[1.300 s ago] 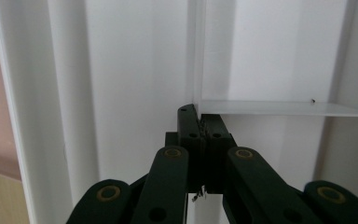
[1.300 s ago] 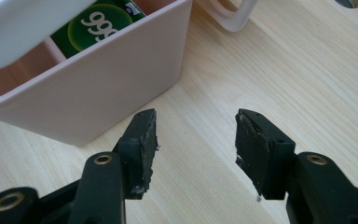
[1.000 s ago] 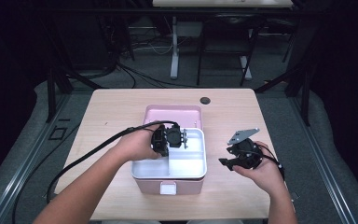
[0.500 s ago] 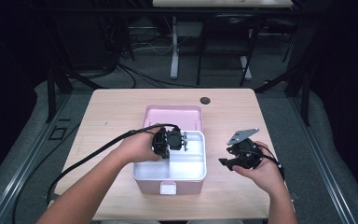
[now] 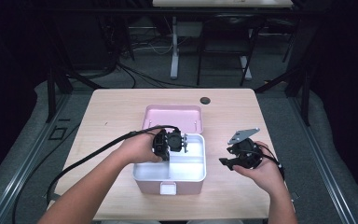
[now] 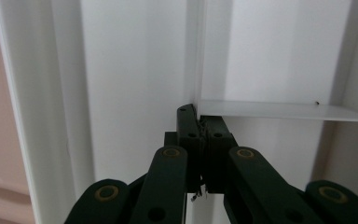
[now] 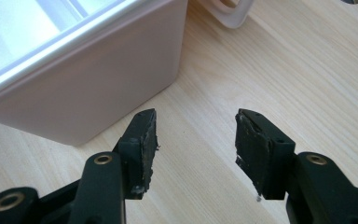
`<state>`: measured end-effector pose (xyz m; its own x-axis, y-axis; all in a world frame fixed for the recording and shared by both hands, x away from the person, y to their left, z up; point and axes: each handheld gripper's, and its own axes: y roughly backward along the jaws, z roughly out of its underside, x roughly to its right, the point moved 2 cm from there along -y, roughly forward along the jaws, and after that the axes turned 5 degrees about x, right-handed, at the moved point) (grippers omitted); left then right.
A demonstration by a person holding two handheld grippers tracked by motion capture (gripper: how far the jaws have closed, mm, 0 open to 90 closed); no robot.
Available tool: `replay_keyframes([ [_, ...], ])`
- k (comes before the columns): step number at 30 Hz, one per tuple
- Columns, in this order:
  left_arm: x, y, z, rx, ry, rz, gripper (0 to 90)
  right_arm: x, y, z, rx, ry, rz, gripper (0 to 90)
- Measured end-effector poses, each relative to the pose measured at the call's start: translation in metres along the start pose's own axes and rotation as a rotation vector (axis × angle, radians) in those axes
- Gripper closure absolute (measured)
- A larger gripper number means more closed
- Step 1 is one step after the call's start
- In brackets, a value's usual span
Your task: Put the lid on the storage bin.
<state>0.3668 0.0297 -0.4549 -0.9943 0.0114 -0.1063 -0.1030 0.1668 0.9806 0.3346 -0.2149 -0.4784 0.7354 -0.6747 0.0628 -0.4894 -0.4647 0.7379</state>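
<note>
- A pink rectangular plastic lunch box (image 5: pixel 177 186) stands open near the front middle of the light wooden tabletop (image 5: pixel 112 116), a small pale latch tab on its front wall.
- Its white inner tray (image 5: pixel 186 169) is split by thin partitions into compartments; those that can be seen hold nothing.
- Its pink rounded-corner lid (image 5: pixel 172 117) lies flat on the tabletop just behind the box, touching its back edge.
</note>
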Motion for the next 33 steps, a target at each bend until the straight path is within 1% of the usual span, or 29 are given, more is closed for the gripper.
replay_keyframes([
  [2,0.000,-0.001,0.000,0.000,-0.002,-0.002,88.0,0.000,-0.001,0.000,-0.010,-0.004,-0.006,48.0],
  [6,-0.001,-0.003,0.003,0.017,0.009,0.007,87.5,0.000,-0.004,0.000,-0.005,-0.003,-0.007,48.0],
  [7,-0.001,-0.004,0.004,0.025,0.012,0.009,87.4,0.000,-0.005,0.000,-0.012,-0.003,-0.001,48.0],
  [10,0.000,-0.004,0.004,0.026,0.013,0.005,87.2,0.000,-0.006,0.000,-0.006,-0.009,-0.004,48.0],
  [11,0.001,-0.004,0.004,0.026,0.011,-0.001,87.1,0.000,-0.006,-0.001,-0.002,-0.015,0.002,47.9],
  [13,0.001,-0.005,0.004,0.029,0.015,-0.004,87.1,0.000,-0.007,-0.003,0.015,-0.022,-0.004,47.9],
  [14,0.001,-0.005,0.004,0.030,0.016,-0.003,87.0,0.000,-0.006,-0.005,0.018,-0.024,0.000,47.8],
  [15,0.002,-0.005,0.004,0.031,0.017,-0.004,87.0,0.000,-0.005,-0.007,0.014,-0.024,0.000,47.6],
  [16,0.001,-0.005,0.004,0.029,0.013,-0.004,87.0,0.000,-0.005,-0.009,0.032,-0.024,0.004,47.5],
  [18,0.001,-0.004,0.004,0.026,0.011,-0.004,87.0,0.000,-0.005,-0.013,0.050,-0.034,0.004,47.2],
  [21,0.002,-0.004,0.004,0.026,0.012,-0.006,86.9,0.002,-0.004,-0.021,0.057,-0.049,0.021,45.8],
  [24,0.002,-0.004,0.004,0.022,0.009,-0.012,86.8,0.005,-0.002,-0.030,0.076,-0.076,0.029,43.4],
  [25,0.002,-0.004,0.004,0.024,0.011,-0.013,86.7,0.006,-0.001,-0.034,0.081,-0.087,0.025,42.5],
  [27,0.002,-0.004,0.004,0.024,0.013,-0.013,86.7,0.006,-0.001,-0.037,0.080,-0.089,0.024,42.2],
  [28,0.003,-0.004,0.004,0.022,0.015,-0.015,86.7,0.008,-0.002,-0.043,0.082,-0.093,0.025,41.5],
  [29,0.002,-0.004,0.004,0.024,0.015,-0.014,86.7,0.009,-0.002,-0.046,0.078,-0.093,0.033,41.4],
  [30,0.002,-0.004,0.004,0.025,0.016,-0.013,86.7,0.010,-0.003,-0.048,0.081,-0.100,0.020,41.0],
  [33,0.002,-0.004,0.005,0.030,0.017,-0.009,86.7,0.013,-0.006,-0.055,0.077,-0.110,0.035,40.2],
])
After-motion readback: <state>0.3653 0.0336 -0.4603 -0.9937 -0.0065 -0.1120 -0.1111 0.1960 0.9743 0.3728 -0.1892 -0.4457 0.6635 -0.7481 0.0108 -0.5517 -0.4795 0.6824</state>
